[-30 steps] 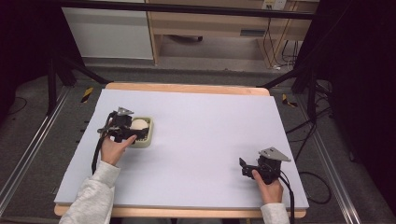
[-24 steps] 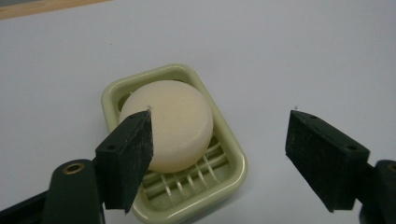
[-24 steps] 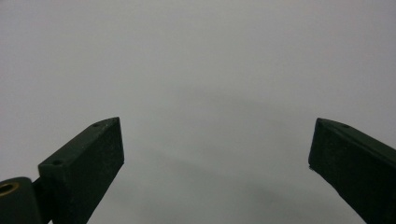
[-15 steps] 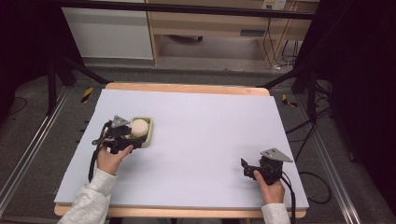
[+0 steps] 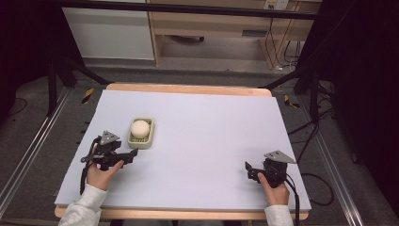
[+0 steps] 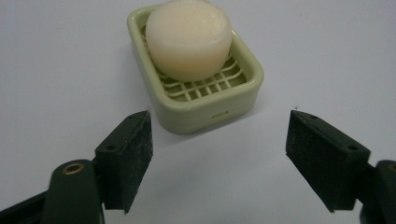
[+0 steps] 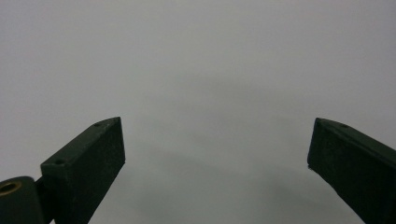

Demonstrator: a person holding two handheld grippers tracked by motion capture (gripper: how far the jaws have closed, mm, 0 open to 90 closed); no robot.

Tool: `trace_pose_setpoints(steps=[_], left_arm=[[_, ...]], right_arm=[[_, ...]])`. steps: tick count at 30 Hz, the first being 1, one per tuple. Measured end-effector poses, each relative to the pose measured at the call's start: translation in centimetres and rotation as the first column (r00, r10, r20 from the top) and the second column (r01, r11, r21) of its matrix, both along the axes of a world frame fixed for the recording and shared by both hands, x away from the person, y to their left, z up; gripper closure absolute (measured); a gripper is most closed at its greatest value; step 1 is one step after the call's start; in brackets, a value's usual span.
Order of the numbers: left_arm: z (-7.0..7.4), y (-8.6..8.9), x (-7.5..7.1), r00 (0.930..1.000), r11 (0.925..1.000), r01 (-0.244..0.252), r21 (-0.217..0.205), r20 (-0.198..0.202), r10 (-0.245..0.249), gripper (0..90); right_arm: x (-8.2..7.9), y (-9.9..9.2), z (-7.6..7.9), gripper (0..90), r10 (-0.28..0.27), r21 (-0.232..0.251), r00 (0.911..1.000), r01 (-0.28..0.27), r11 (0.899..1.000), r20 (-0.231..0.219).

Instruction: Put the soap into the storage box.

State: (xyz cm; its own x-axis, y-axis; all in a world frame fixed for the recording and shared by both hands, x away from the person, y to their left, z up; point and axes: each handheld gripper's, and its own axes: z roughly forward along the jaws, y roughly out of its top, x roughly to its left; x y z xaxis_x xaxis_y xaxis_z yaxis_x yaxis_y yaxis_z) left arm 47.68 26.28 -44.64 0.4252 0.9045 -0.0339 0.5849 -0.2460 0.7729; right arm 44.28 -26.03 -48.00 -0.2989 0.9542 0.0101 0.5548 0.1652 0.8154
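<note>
A pale green soap dish point(image 5: 148, 141) point(image 6: 233, 93) sits on the white table sheet left of centre, with a round cream soap bar point(image 5: 140, 127) point(image 6: 189, 37) lying on its grid. My left gripper point(image 5: 133, 154) point(image 6: 219, 158) rests low on the sheet just in front and to the left of the dish, and its jaws are opening with nothing between them. Near the front right corner my right gripper point(image 5: 248, 170) point(image 7: 217, 163) stands open over bare sheet, nothing between its pads.
The white sheet point(image 5: 211, 136) covers a wooden table top with a metal frame around it. Cables point(image 5: 315, 181) trail off the right edge. Cabinets and a dark curtain stand beyond the far edge.
My left gripper has drawn back from over the soap dish toward the front left and sunk to the sheet, leaving the soap in the dish. The right gripper has kept still.
</note>
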Motion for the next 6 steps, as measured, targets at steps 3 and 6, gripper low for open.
trace_pose_setpoints(steps=[3, 6], left_arm=[[-0.4, 0.6, -0.4, 0.9999, 0.9999, -0.011, -0.008, 0.0, 0.011, 20.9], [-0.7, 1.2, -0.8, 0.9997, 0.9997, -0.022, -0.002, -0.008, 0.022, 20.0]], right_arm=[[0.0, -0.2, 0.0, 4.4, -0.01, 0.0, 0.9999, 0.01, 1.0, 0.01], [0.1, -0.3, -0.1, 4.5, -0.012, -0.003, 0.9999, 0.012, 1.0, -0.004]])
